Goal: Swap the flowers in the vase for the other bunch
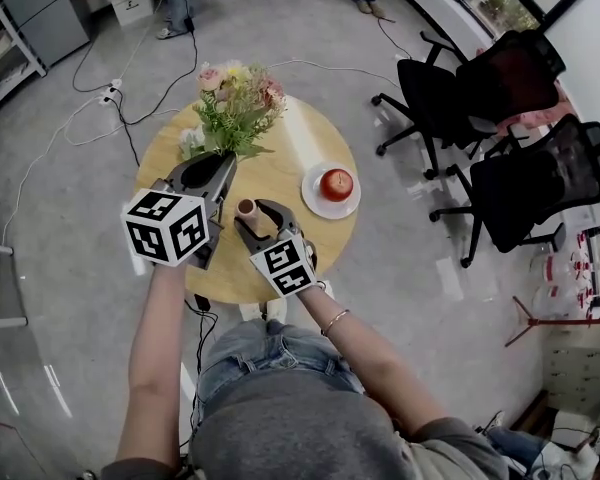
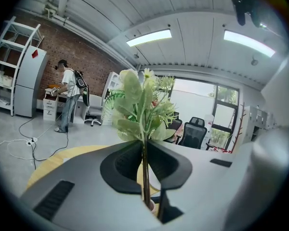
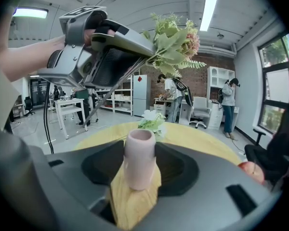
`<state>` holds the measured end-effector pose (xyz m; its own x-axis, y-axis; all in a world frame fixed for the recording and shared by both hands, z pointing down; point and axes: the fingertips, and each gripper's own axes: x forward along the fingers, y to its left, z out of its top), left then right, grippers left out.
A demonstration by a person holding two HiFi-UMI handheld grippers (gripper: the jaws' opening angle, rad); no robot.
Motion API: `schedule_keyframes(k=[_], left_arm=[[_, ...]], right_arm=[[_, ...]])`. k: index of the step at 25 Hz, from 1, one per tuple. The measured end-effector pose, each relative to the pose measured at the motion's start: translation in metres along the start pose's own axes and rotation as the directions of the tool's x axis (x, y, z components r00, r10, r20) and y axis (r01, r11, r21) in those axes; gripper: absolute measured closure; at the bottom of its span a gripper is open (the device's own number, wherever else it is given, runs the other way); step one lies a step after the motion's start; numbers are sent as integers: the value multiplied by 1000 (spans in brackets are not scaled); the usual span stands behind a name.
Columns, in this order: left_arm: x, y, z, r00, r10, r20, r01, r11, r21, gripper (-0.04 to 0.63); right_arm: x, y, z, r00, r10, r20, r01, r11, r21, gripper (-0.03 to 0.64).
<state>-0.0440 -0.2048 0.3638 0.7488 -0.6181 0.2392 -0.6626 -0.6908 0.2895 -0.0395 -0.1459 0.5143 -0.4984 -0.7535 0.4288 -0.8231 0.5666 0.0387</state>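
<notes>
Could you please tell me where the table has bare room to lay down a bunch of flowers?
On the table, bare wood lies at the far side, between the held bunch and the plate. The white bunch crowds the left, the vase the middle.

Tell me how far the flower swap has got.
Done: the vase is empty, and the pink bunch is out of it. In hand: the left tongs are shut on that bunch's stems, holding it above the table, while the right tongs clamp the vase. Left: put that bunch down and set the white bunch, lying on the table, into the vase.
</notes>
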Motion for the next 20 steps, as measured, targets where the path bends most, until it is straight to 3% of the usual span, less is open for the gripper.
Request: schedule_keyframes(k=[15, 20], left_arm=[[42, -20, 33, 997, -33, 69, 31, 999, 30, 552], [47, -8, 24, 997, -32, 73, 30, 999, 34, 552]], right_arm=[[-3, -7, 5, 1000, -3, -9, 3, 1000, -9, 403], [5, 4, -1, 1000, -7, -12, 7, 1000, -11, 403]])
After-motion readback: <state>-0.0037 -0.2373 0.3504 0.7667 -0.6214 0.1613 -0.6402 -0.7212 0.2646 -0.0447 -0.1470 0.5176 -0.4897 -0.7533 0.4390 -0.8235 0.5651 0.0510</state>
